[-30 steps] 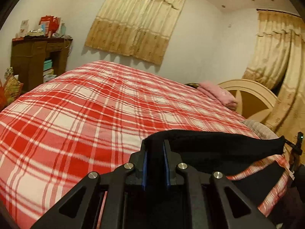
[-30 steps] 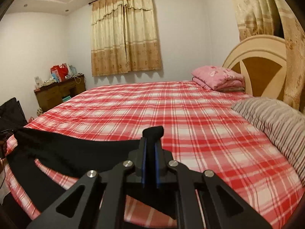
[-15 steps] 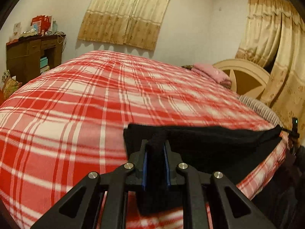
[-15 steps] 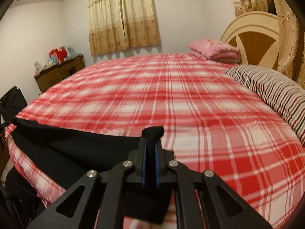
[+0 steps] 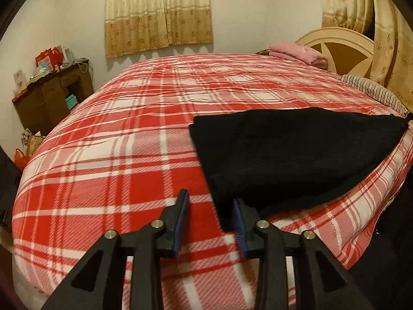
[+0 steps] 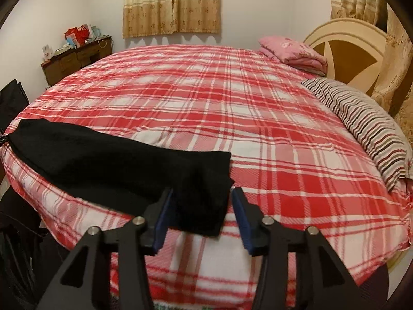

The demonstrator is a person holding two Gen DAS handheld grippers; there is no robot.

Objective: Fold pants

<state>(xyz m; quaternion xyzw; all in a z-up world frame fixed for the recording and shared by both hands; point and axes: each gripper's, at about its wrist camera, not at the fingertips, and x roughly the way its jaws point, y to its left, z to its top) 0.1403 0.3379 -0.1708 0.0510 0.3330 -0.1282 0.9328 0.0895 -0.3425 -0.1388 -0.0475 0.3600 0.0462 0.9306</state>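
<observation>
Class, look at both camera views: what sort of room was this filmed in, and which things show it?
A bedroom, most likely in a home. A large bed with a red plaid cover fills the view, with a headboard and striped pillow at one end. Curtains hang on the far wall.

The pants (image 5: pixel 291 155) (image 6: pixel 124 170) are black, of a soft matte cloth, and lie flat on the bed (image 5: pixel 129 134) (image 6: pixel 258 134) along its near edge. They are doubled over into one long band (an upper layer sits on a lower one, whose edge shows just beyond it). One end is squared off with neat corners; the band narrows toward the other end.
</observation>
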